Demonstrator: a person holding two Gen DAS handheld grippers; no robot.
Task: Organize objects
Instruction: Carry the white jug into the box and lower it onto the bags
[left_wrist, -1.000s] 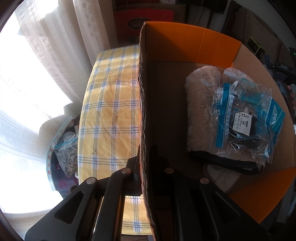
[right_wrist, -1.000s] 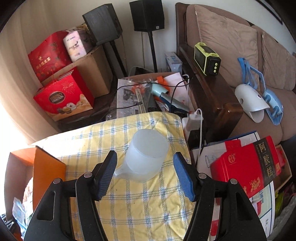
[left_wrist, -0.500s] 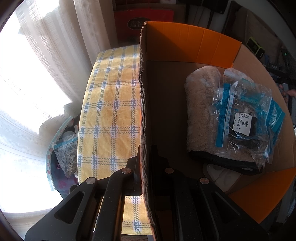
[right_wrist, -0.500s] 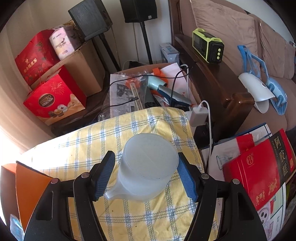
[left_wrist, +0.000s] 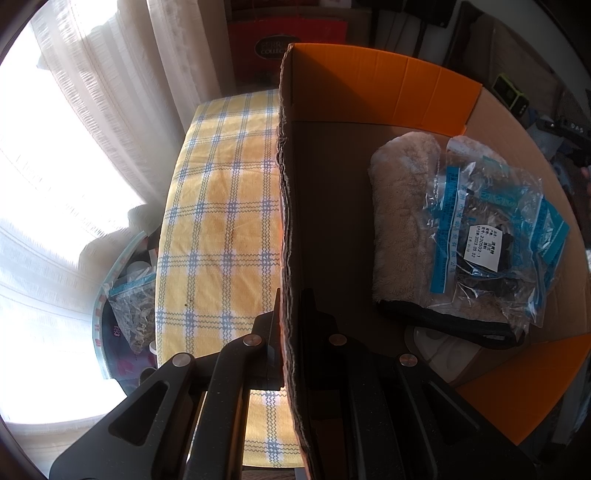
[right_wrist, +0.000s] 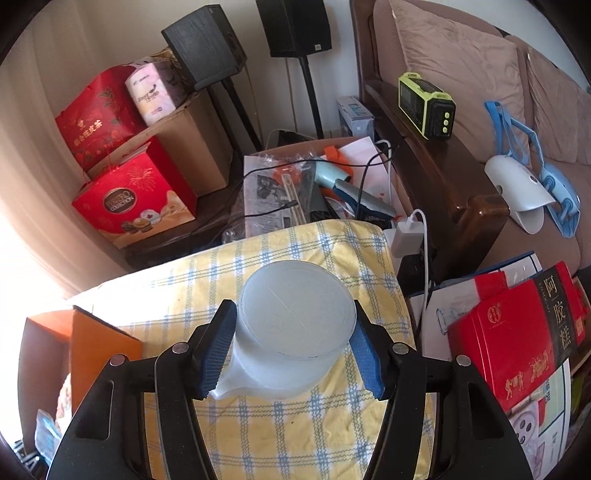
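Observation:
An upside-down translucent white plastic cup (right_wrist: 295, 317) with a spout stands on the yellow checked tablecloth (right_wrist: 280, 435). My right gripper (right_wrist: 293, 350) straddles it with jaws closing, and the blue pads (right_wrist: 218, 354) touch its sides. My left gripper (left_wrist: 291, 314) is shut on the near wall of the orange-flapped cardboard box (left_wrist: 369, 74). A folded beige towel (left_wrist: 399, 229) lies inside the box with a clear plastic bag (left_wrist: 491, 240) of dark items on top.
Beyond the table stand red gift boxes (right_wrist: 133, 199), speakers (right_wrist: 207, 51) and an open carton of cables and a hair dryer (right_wrist: 332, 177). A sofa (right_wrist: 461, 74) and a red tin (right_wrist: 517, 332) are on the right. Curtains (left_wrist: 92, 110) hang left of the table.
The right gripper has come down around the cup, which now fills the gap between the pads, and the jaws have narrowed onto it. The left gripper and the box have not moved.

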